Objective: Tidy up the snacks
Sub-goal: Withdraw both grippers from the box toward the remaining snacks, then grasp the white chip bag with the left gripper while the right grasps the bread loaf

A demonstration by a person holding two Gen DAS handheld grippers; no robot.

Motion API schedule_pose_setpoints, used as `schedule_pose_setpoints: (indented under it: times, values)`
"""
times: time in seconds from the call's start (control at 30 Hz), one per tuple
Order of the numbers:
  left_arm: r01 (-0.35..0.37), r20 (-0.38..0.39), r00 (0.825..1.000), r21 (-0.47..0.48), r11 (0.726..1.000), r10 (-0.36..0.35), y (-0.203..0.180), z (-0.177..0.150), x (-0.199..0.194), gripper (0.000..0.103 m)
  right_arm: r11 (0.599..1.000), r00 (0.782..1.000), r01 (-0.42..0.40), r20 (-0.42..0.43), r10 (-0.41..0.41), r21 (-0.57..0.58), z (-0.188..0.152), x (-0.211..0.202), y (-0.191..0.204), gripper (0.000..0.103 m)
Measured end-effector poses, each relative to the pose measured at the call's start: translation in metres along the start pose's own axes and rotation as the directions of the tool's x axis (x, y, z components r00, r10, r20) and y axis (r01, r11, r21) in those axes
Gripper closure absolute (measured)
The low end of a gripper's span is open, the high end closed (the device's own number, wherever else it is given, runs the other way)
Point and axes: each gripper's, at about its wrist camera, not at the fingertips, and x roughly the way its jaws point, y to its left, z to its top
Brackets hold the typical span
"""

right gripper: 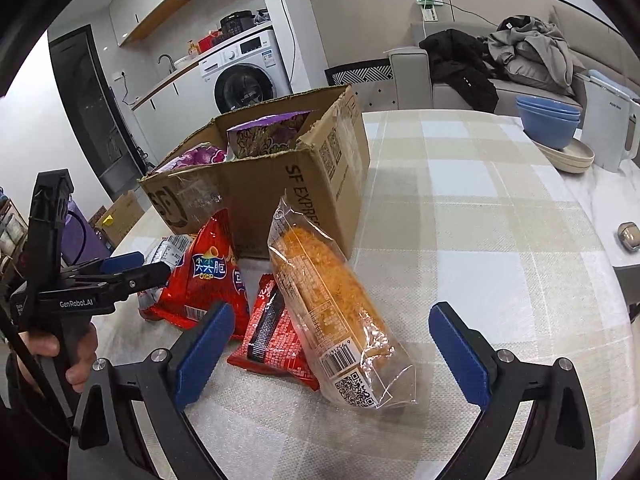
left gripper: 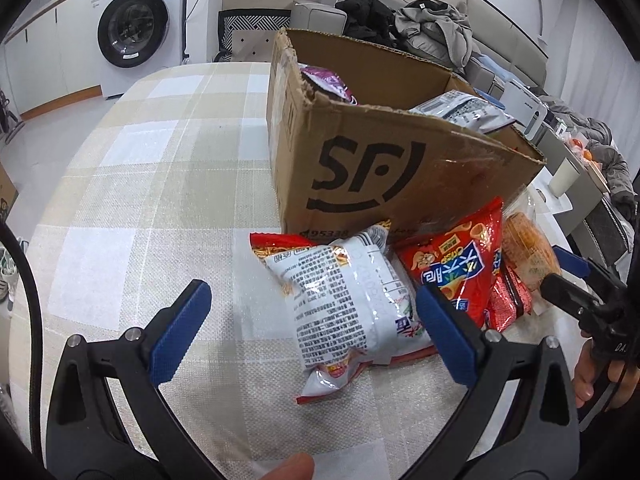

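Observation:
An open cardboard SF box (left gripper: 384, 168) stands on the checked tablecloth and holds a purple bag (left gripper: 328, 82) and a white bag (left gripper: 468, 110). In front of it lie a white snack bag (left gripper: 344, 300), a red crisp bag (left gripper: 460, 268), a small red packet (right gripper: 276, 340) and a clear pack of orange bread (right gripper: 328, 304). My left gripper (left gripper: 312, 328) is open, its pads on either side of the white bag. My right gripper (right gripper: 332, 352) is open around the lower end of the bread pack. The box (right gripper: 280, 184) also shows in the right wrist view.
Blue bowls (right gripper: 548, 124) on beige plates stand at the table's far right, next to a white appliance (right gripper: 608, 120). A small grey object (right gripper: 628, 236) lies at the right edge. A washing machine (left gripper: 136, 28) and a sofa with clothes (right gripper: 520, 56) stand behind.

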Motion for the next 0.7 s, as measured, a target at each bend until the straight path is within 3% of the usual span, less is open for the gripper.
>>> schedule_pose_setpoints:
  times: [0.17, 0.47, 0.57, 0.7]
  values:
    - [0.012, -0.006, 1.0, -0.011, 1.0, -0.012, 0.0, 0.001, 0.009, 0.001, 1.0, 1.0, -0.021, -0.018, 0.022, 0.019, 0.0, 0.006, -0.004, 0.018]
    - [0.028, -0.017, 0.999, -0.023, 0.999, -0.028, -0.004, 0.005, 0.019, 0.001, 0.999, 0.999, -0.042, -0.028, 0.043, 0.02, -0.003, 0.011, -0.005, 0.03]
    - [0.035, -0.021, 0.999, -0.035, 0.999, -0.036, 0.001, -0.001, 0.021, 0.001, 0.999, 0.999, -0.042, -0.023, 0.043, 0.017, -0.003, 0.01, -0.004, 0.04]
    - [0.037, -0.023, 0.999, -0.042, 0.998, -0.038, 0.0, -0.002, 0.025, 0.001, 0.999, 0.999, -0.045, -0.015, 0.045, 0.018, -0.004, 0.009, -0.004, 0.046]
